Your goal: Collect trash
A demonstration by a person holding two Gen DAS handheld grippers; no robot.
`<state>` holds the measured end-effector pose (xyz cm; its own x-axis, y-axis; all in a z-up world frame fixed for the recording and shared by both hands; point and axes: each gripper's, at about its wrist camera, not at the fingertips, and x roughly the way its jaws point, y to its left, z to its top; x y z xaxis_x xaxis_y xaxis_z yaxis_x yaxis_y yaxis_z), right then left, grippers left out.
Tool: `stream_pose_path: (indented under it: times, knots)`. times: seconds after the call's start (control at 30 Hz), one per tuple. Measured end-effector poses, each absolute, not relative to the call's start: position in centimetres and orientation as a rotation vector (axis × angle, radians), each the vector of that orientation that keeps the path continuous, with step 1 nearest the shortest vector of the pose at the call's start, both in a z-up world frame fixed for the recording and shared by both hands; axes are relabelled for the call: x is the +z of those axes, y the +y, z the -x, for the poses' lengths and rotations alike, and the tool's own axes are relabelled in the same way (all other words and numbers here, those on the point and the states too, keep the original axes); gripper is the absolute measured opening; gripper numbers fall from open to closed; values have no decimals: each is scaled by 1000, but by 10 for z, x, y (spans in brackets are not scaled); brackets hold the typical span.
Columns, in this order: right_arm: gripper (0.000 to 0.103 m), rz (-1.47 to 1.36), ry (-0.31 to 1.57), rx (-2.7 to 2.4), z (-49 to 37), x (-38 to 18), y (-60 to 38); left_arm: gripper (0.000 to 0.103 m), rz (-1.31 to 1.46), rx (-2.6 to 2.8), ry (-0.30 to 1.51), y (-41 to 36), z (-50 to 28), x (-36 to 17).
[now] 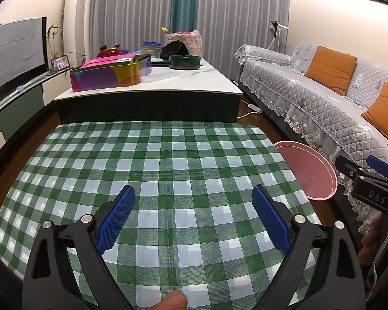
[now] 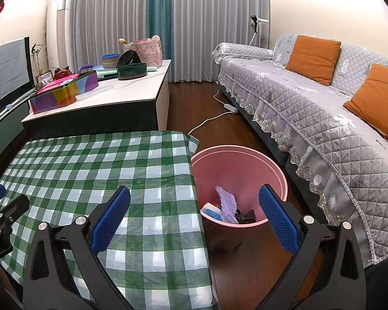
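Note:
A pink bin stands on the floor just right of the table with the green checked cloth. Inside it lie a purple foam net, a blue-and-white wrapper and something dark. My right gripper hangs open above the table's right edge and the bin, holding nothing. My left gripper is open over the middle of the checked cloth, also with nothing between its blue pads. The bin's rim shows at the right in the left wrist view, beside the right gripper's body.
Behind the table stands a low white-topped cabinet with a colourful tin, stacked bowls and a dark green dish. A grey quilted sofa with orange cushions runs along the right. A white cable and power strip lie on the wooden floor.

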<state>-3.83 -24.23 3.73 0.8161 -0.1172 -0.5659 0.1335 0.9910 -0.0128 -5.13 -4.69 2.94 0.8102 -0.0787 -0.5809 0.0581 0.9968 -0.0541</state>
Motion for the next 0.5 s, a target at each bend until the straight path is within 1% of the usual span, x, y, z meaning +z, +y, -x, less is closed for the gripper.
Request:
stream_pose_path:
  times: [0.5]
  knots:
    - [98,-24,595,-135,39,38,-241,89,43,-74,630,-47,50,27]
